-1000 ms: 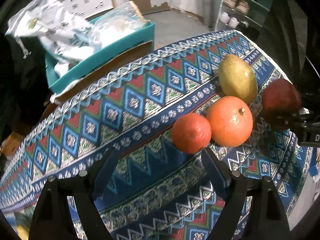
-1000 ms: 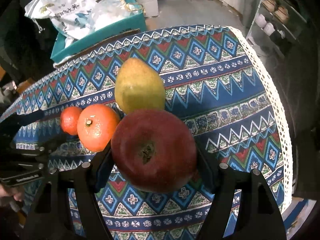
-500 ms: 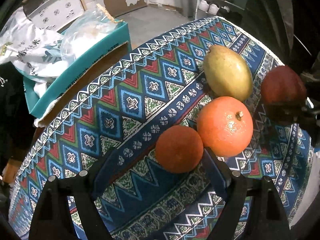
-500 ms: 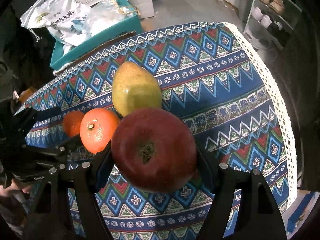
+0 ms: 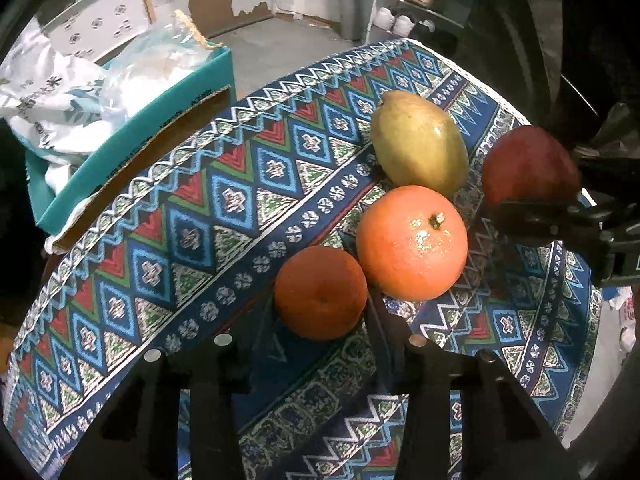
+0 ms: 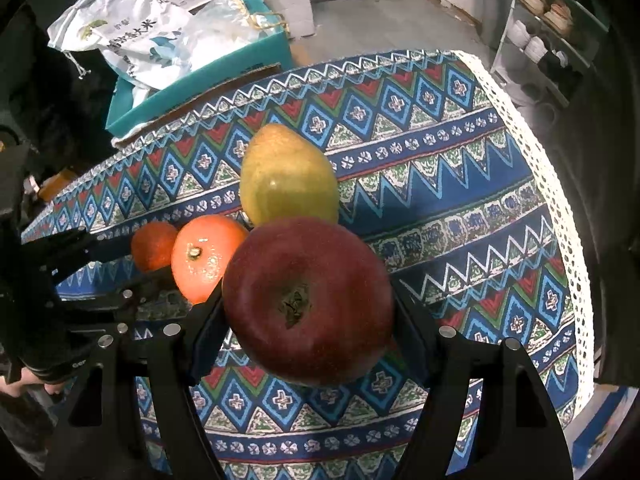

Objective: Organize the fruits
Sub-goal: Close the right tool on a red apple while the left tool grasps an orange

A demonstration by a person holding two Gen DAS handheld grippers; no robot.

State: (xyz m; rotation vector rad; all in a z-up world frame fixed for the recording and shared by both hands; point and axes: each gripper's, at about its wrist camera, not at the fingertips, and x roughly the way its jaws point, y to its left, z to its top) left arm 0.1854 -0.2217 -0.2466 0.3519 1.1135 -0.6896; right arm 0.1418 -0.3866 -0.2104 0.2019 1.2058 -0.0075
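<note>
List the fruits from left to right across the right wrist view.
small orange → larger orange → red apple, held in the right claw. The pear sits behind, overlapping the apple, so it is left out.

- Tablecloth (image 6: 460, 184): navy blue, with bands of red, green and light-blue diamonds, white zigzags and small white flowers; white lace edge.
- Apple (image 6: 308, 300): dark red.
- Pear (image 6: 288, 176): yellow-green.
- Large orange (image 5: 412, 242): bright orange, glossy.
- Small orange (image 5: 320, 292): deeper orange.
- Box (image 5: 160, 108): teal, brown cardboard flap.
- Bag (image 6: 132, 36): white with blue print.
- Grippers: black.
</note>
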